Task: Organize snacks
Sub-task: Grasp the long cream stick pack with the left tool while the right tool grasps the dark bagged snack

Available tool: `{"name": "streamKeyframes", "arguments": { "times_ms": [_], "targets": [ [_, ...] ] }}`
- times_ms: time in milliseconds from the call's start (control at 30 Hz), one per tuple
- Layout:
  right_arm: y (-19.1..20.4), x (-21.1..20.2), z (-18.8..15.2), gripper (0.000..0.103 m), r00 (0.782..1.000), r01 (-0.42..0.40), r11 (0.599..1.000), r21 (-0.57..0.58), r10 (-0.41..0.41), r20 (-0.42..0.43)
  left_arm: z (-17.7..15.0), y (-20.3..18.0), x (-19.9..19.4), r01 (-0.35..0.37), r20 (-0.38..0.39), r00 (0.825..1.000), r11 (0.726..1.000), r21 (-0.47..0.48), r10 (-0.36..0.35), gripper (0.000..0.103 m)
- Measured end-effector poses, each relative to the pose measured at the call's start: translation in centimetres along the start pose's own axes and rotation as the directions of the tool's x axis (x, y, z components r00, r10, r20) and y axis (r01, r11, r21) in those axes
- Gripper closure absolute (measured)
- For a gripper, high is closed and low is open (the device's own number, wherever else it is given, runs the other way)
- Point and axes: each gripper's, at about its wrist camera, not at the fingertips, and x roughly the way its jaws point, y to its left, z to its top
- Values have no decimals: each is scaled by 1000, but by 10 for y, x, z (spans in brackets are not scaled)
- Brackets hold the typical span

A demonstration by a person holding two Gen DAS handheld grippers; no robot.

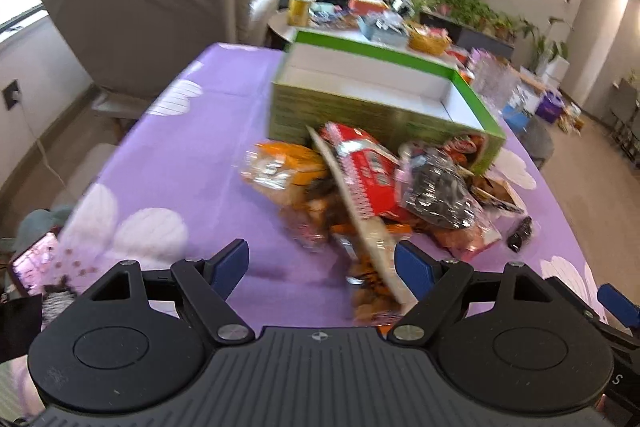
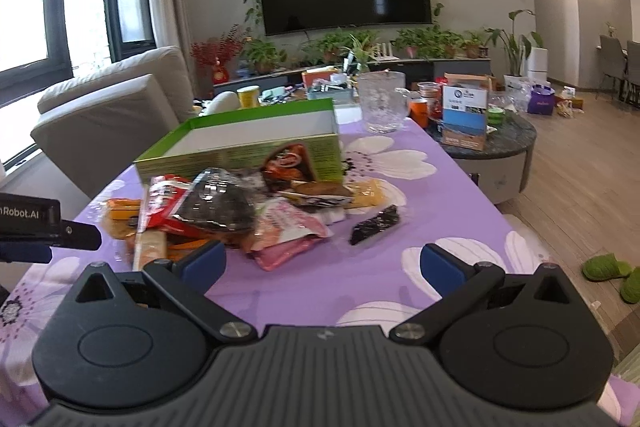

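Observation:
A heap of snack packets [image 1: 360, 183] lies on the purple flowered tablecloth [image 1: 180, 155], against the near wall of an open green box [image 1: 360, 115] with a white, empty inside. The heap holds a red packet [image 1: 360, 163], an orange packet [image 1: 284, 163] and a dark clear bag [image 1: 436, 191]. My left gripper [image 1: 322, 267] is open just before the heap, holding nothing. In the right wrist view the heap [image 2: 240, 215] and the box [image 2: 248, 151] lie ahead. A small dark packet [image 2: 376, 225] lies apart to the right. My right gripper [image 2: 322, 263] is open and empty.
A glass jug [image 2: 380, 103] stands behind the box. A round side table [image 2: 492, 143] with boxes and cups is to the right. A beige armchair [image 2: 112, 107] stands left. The left gripper's side [image 2: 36, 227] shows at the left edge. Green slippers [image 2: 612, 269] lie on the floor.

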Motion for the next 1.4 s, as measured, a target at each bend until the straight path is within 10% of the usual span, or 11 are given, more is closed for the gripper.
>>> {"name": "streamKeyframes", "arguments": {
  "times_ms": [367, 533, 1067, 1400],
  "targets": [
    [-21, 18, -1, 45, 999, 25, 1000, 9, -25, -29, 10, -20, 47, -2, -106, 994, 999, 32, 5, 42],
    [-19, 24, 1, 45, 1000, 12, 1000, -14, -12, -24, 11, -22, 43, 7, -49, 999, 994, 106, -2, 84],
    [26, 45, 28, 45, 972, -231, 972, -32, 229, -61, -14, 11, -11, 83, 21, 996, 981, 173, -88, 86],
    [61, 77, 35, 45, 966, -249, 951, -185, 230, -121, -22, 29, 5, 72, -52, 997, 988, 133, -66, 86]
  ]
}}
